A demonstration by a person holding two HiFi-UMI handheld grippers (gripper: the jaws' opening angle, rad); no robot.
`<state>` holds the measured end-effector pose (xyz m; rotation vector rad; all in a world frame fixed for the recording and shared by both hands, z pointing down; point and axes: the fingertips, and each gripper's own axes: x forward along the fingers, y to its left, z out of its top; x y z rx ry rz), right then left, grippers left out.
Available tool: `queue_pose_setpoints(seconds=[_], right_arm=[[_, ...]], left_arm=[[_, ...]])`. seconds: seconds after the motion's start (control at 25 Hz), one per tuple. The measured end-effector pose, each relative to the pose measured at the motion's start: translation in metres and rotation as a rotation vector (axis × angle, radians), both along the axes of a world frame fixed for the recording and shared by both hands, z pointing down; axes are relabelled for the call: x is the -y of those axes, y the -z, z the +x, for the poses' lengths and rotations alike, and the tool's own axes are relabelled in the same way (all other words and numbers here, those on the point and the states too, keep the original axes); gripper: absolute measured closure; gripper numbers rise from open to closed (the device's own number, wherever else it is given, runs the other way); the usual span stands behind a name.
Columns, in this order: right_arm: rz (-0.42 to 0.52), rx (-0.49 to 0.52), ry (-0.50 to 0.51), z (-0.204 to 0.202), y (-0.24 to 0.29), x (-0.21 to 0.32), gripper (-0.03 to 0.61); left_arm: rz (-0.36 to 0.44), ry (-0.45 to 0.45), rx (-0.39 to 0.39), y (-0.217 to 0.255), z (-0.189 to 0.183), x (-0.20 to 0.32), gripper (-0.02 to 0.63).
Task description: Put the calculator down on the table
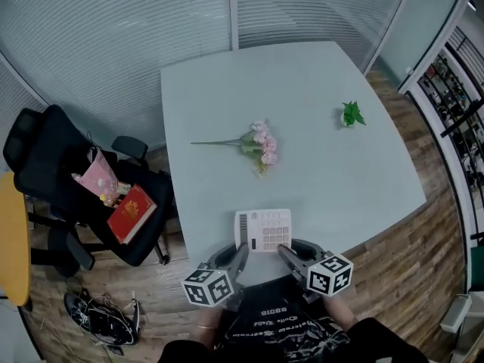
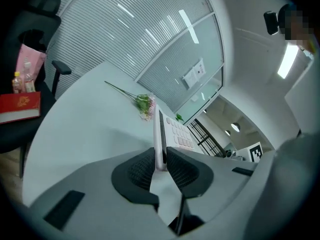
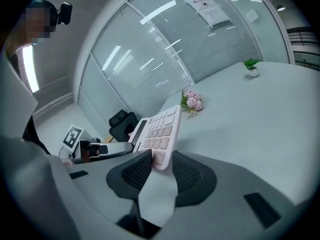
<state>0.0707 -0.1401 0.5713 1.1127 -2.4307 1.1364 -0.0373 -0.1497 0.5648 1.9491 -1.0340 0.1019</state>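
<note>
Calculator [image 1: 263, 229] in left tongs [image 1: 242, 251] and right tongs [image 1: 283, 251], seemingly above table [image 1: 325, 165]

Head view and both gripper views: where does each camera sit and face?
Head view: on the person's head, facing steeply down at the table; left gripper, right gripper, torso show.
Left gripper view: on that gripper, facing along its jaws across the table.
Right gripper view: likewise; left gripper visible beyond.
Shared: calculator, clamped in both jaws.
</note>
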Motion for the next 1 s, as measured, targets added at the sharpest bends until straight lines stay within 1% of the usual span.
queue_pose_setpoints(seconds=[0.16,0.32,0.44,0.64,0.72,0.84,1.0], right_arm=[[-0.026,0.01,0.11,-0.014,0.002,0.017,0.44],[-0.023,0.005,0.207,-0.028,0.006,0.033,0.439],[-0.016,-0.017,0.264,-0.036,0.009,0.048,0.439],[-0.003,-0.045,0.329,-0.047,0.006,0.072,0.437],[-0.006,-0.059,0.346,-0.051,0.0,0.082,0.437],[-0.023,-0.064,0.353,-0.06,-0.011,0.098,0.434],[-0.057,-0.064,0.362,-0.071,-0.023,0.117,0.434]], left_arm=[[-0.014,0.094,0.033,0.006,-0.014,0.006,0.532],[-0.018,0.168,0.052,0.01,-0.028,0.012,0.531],[-0.024,0.229,0.047,0.011,-0.035,0.019,0.529],[-0.035,0.335,0.024,0.005,-0.045,0.033,0.529],[-0.032,0.356,0.037,0.001,-0.048,0.04,0.531],[-0.01,0.36,0.075,-0.003,-0.055,0.053,0.531],[-0.034,0.373,0.099,-0.015,-0.066,0.071,0.531]])
